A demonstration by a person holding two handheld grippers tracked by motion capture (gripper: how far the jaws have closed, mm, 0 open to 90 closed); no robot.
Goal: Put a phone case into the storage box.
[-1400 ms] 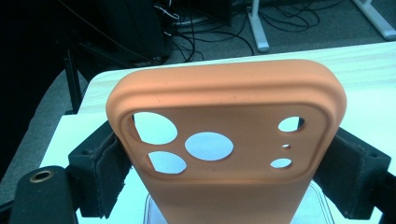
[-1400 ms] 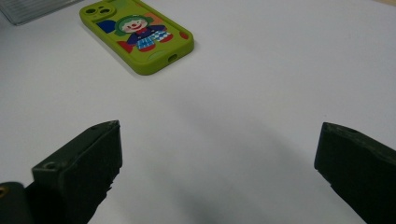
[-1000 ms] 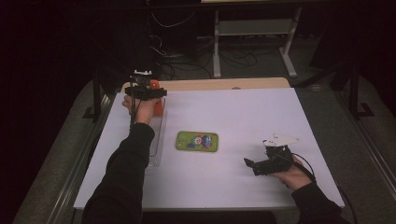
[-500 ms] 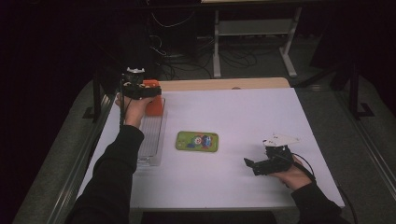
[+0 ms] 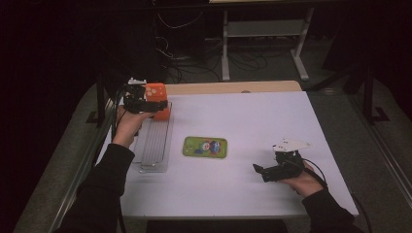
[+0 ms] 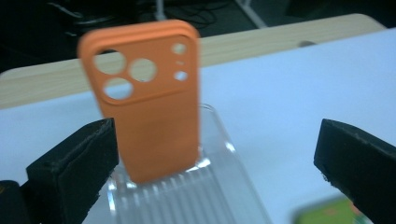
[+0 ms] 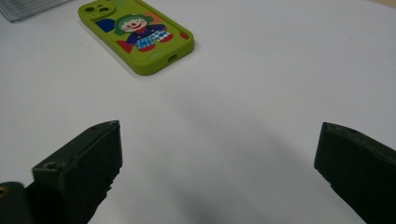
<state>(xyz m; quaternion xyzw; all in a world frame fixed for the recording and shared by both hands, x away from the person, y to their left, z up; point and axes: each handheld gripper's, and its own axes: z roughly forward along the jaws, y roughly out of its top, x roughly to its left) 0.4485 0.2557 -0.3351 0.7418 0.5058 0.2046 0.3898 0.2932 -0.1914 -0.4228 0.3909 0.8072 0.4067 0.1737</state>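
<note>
Standing free now in the far slot of the clear rack (image 6: pixel 187 200), orange phone case (image 6: pixel 144 98) released ahead of the wide-open, empty left gripper (image 6: pixel 212 158), backed slightly away.

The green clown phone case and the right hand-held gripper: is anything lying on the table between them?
Nothing. In the right gripper view, bare white table runs from the green clown phone case to the open right hand-held gripper.
</note>
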